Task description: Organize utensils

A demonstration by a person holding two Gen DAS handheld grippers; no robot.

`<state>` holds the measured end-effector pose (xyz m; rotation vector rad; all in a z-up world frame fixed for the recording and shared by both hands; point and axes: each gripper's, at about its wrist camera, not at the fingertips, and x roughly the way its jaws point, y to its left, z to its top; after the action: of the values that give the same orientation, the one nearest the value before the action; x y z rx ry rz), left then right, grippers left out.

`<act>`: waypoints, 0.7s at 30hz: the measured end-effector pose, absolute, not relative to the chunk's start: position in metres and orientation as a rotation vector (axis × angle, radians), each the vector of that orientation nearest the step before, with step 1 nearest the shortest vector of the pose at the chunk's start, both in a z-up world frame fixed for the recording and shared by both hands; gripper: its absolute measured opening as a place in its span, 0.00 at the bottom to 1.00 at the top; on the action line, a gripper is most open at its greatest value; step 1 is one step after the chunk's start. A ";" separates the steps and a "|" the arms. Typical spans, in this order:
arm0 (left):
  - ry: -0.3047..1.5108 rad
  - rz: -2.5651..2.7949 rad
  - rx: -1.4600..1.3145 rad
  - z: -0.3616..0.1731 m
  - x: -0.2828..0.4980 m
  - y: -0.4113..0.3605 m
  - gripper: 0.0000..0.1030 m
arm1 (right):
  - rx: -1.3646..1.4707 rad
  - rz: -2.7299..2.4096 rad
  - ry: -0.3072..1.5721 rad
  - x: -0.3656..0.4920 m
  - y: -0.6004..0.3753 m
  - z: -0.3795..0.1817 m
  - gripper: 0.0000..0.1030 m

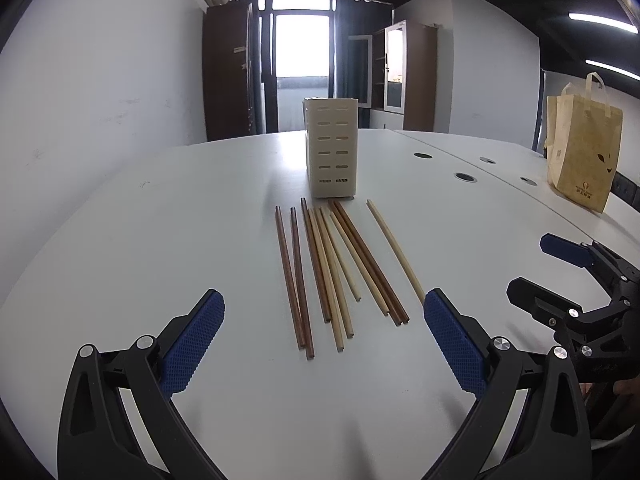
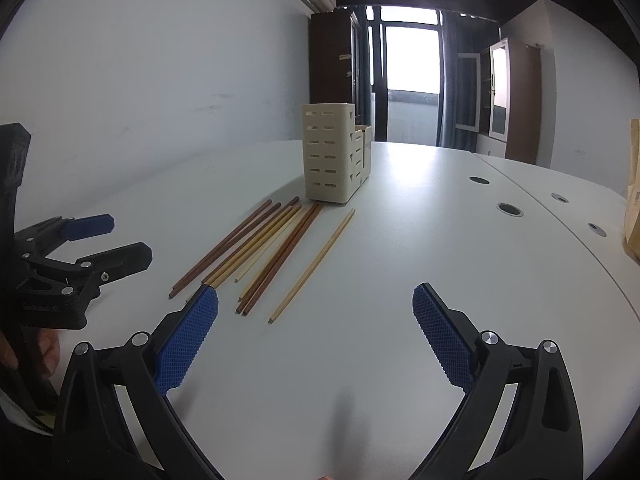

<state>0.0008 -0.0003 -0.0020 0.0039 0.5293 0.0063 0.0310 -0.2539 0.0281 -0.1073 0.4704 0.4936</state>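
Note:
Several chopsticks (image 1: 332, 272), dark brown and pale wood, lie side by side on the white table (image 1: 160, 240), pointing toward a cream slotted utensil holder (image 1: 332, 148) that stands upright behind them. One pale chopstick (image 1: 395, 250) lies apart at the right. My left gripper (image 1: 324, 312) is open and empty, just in front of the chopsticks' near ends. My right gripper (image 2: 316, 304) is open and empty; the chopsticks (image 2: 260, 248) lie ahead and to its left, the holder (image 2: 332, 152) farther back. Each gripper shows in the other's view, the right one (image 1: 532, 264) and the left one (image 2: 124, 240).
A tan paper bag (image 1: 580, 148) stands at the table's far right. Round cable grommets (image 1: 466, 177) sit in the table along a seam right of the holder. A white wall runs along the left side.

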 end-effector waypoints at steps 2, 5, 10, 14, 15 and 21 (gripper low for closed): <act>0.527 0.006 0.002 -0.002 0.001 0.000 0.95 | -0.104 0.490 0.456 0.030 -0.255 0.029 0.96; 0.522 0.008 0.002 -0.002 0.000 0.000 0.95 | -0.095 0.481 0.445 0.031 -0.256 0.031 0.96; 0.529 0.031 0.000 -0.003 -0.002 -0.001 0.95 | -0.092 0.479 0.462 0.034 -0.256 0.028 0.96; 0.537 0.041 -0.013 -0.001 -0.001 0.002 0.95 | -0.099 0.475 0.464 0.034 -0.254 0.028 0.96; 0.539 0.043 -0.010 -0.001 -0.001 0.001 0.95 | -0.099 0.477 0.465 0.035 -0.254 0.029 0.96; 0.541 0.049 -0.005 -0.002 -0.003 0.000 0.95 | -0.095 0.485 0.479 0.037 -0.253 0.028 0.96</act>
<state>-0.0031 -0.0005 -0.0019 -0.0049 0.5407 0.0493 0.0371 -0.2529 0.0285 -0.0949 0.4791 0.4852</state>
